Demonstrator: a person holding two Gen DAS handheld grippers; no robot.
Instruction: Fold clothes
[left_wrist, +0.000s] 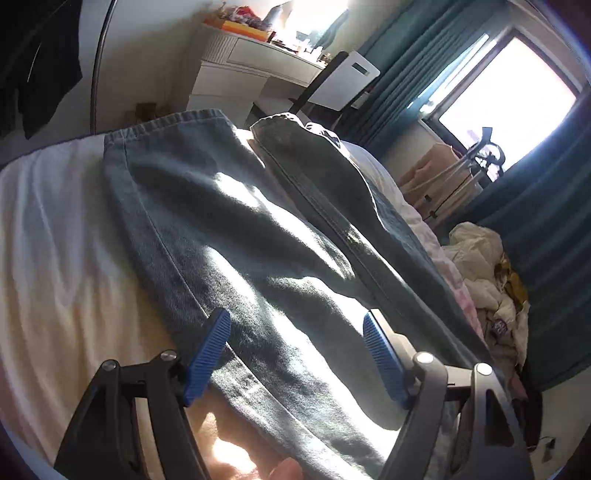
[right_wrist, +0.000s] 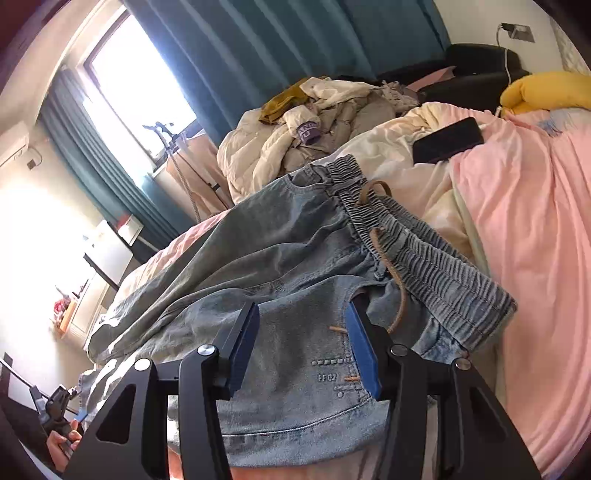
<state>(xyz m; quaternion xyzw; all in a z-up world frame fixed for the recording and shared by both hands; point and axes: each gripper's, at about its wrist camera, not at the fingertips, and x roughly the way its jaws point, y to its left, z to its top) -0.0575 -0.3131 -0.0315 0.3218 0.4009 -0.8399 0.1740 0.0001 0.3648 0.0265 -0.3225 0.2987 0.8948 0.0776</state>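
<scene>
Light blue jeans (left_wrist: 236, 229) lie spread along the bed, the two leg hems at the far end in the left wrist view. My left gripper (left_wrist: 295, 317) hovers over one leg, jaws wide open, blue pads (left_wrist: 208, 354) on either side of the denim without pinching it. In the right wrist view the jeans' elastic waistband (right_wrist: 424, 251) and brown drawstring (right_wrist: 397, 280) lie ahead. My right gripper (right_wrist: 303, 306) sits over the pocket area, its jaws apart with flat denim between them. The right pad's tip is at the pocket opening.
A heap of cream clothes (right_wrist: 295, 136) lies beyond the jeans. A black phone (right_wrist: 447, 140) rests on the pink sheet (right_wrist: 524, 236), and a yellow pillow (right_wrist: 546, 92) lies beside it. Teal curtains (left_wrist: 546, 221) and a white dresser (left_wrist: 251, 70) stand past the bed. A hand (right_wrist: 61, 441) shows low left.
</scene>
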